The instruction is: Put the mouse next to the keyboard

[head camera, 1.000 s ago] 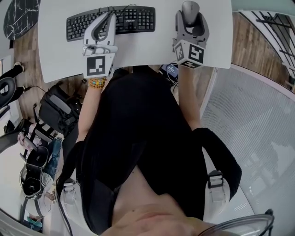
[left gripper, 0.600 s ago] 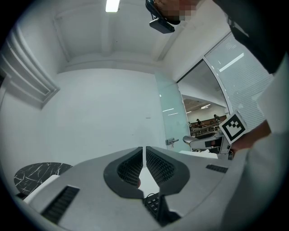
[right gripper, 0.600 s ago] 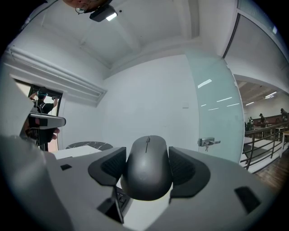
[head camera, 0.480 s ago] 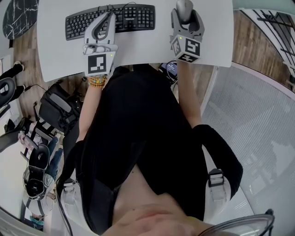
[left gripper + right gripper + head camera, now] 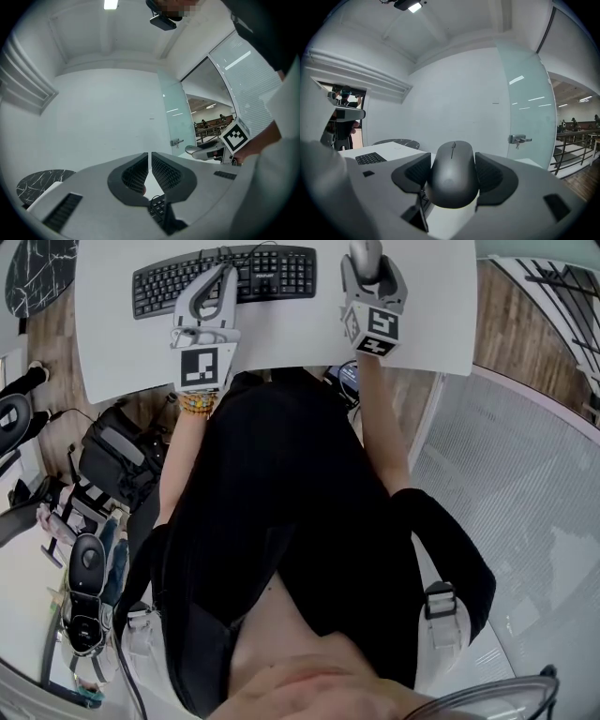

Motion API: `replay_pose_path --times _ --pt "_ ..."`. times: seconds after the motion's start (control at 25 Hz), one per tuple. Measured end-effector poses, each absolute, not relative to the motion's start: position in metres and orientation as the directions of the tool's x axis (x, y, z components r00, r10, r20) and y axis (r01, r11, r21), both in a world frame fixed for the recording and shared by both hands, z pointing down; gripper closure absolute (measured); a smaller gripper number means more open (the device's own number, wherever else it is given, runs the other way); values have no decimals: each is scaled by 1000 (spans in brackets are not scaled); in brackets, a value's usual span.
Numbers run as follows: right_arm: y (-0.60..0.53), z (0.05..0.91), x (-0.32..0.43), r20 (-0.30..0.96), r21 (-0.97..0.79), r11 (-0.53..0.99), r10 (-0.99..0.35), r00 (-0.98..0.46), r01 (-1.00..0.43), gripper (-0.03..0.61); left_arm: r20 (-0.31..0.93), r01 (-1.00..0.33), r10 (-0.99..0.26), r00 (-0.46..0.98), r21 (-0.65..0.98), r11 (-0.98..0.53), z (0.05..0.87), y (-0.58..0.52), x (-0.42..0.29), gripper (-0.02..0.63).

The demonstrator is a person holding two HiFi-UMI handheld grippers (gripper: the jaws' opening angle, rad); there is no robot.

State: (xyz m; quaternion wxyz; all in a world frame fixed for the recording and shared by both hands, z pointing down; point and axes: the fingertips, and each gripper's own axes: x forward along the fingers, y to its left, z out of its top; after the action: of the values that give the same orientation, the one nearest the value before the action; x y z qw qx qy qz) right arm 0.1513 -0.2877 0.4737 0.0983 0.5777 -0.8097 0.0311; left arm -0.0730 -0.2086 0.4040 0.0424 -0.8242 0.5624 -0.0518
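A black keyboard (image 5: 225,277) lies at the back of the white table (image 5: 281,338). My right gripper (image 5: 367,261) is shut on a dark grey mouse (image 5: 365,255), which sits just right of the keyboard's right end. In the right gripper view the mouse (image 5: 453,159) fills the gap between both jaws, with the keyboard (image 5: 370,158) off to the left. My left gripper (image 5: 223,277) lies over the keyboard's front edge, shut with nothing in it. The left gripper view shows its fingers (image 5: 136,173) almost touching above the keys (image 5: 158,206).
The table's near edge runs just behind the gripper cubes. Black bags and gear (image 5: 117,460) crowd the floor at the left. A round dark marble table (image 5: 37,268) stands at the far left. A metal railing (image 5: 553,296) lies to the right.
My right gripper has carried the mouse left and farther back, closer to the keyboard's right end. The left gripper has hardly moved.
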Motion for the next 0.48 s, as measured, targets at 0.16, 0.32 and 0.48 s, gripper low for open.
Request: replay_pose_path --times 0.16,0.32,0.48 --pt "-287 488 152 226 72 341 -921 -318 -937 301 41 -920 -931 364 -143 -366 404 -208 -71 581" --pt "-288 497 153 244 76 339 -918 -312 -938 301 55 -920 -930 363 -141 -367 406 -207 -70 581" --pt "-292 508 153 265 74 338 -914 -308 -938 301 54 -915 -928 369 -152 -373 407 -208 -69 581"
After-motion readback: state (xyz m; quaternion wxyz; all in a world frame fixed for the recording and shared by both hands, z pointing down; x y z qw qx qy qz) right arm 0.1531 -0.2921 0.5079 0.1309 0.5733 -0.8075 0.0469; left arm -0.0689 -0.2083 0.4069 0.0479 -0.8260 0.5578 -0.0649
